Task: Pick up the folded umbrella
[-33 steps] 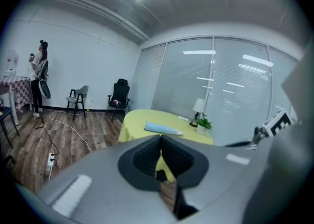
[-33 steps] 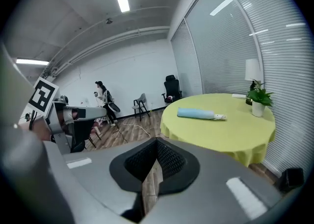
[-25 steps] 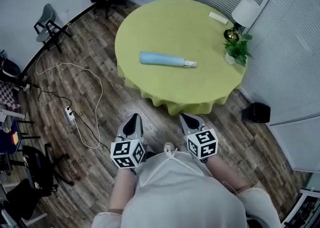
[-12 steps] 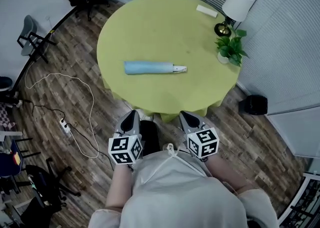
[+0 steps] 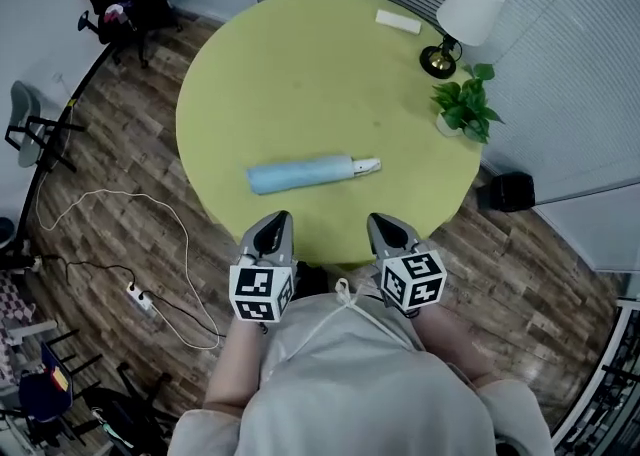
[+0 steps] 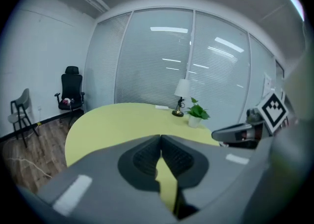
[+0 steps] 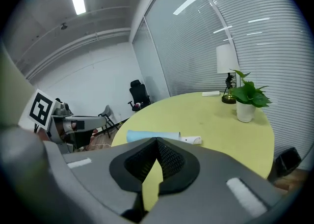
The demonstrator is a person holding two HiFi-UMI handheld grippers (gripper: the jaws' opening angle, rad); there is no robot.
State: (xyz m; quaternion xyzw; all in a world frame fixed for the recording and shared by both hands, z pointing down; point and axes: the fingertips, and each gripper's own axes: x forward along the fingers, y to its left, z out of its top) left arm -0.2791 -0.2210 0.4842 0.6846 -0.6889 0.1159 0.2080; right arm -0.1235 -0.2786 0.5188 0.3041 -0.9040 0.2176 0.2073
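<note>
The folded umbrella (image 5: 300, 174), light blue with a white handle (image 5: 366, 166) at its right end, lies flat near the front edge of the round yellow-green table (image 5: 300, 64). My left gripper (image 5: 278, 220) hovers at that edge, just short of the umbrella, and is shut and empty. The right gripper (image 5: 379, 223) sits level with it to the right, below the handle, also shut with nothing held. The right gripper view shows the umbrella (image 7: 152, 135) just beyond the closed tips (image 7: 156, 140). In the left gripper view the closed tips (image 6: 160, 137) point across bare tabletop, and the umbrella is hidden.
A white-shaded lamp (image 5: 465, 14), a potted plant (image 5: 465, 109) and a small white box (image 5: 398, 21) stand at the table's far right. A black bin (image 5: 510, 191) sits on the floor to the right. A cable and power strip (image 5: 140, 296) lie on the wood floor at left.
The person has walked up to the table. Both grippers have come forward from over the floor to its near edge, still shut, and the umbrella now lies just ahead of them.
</note>
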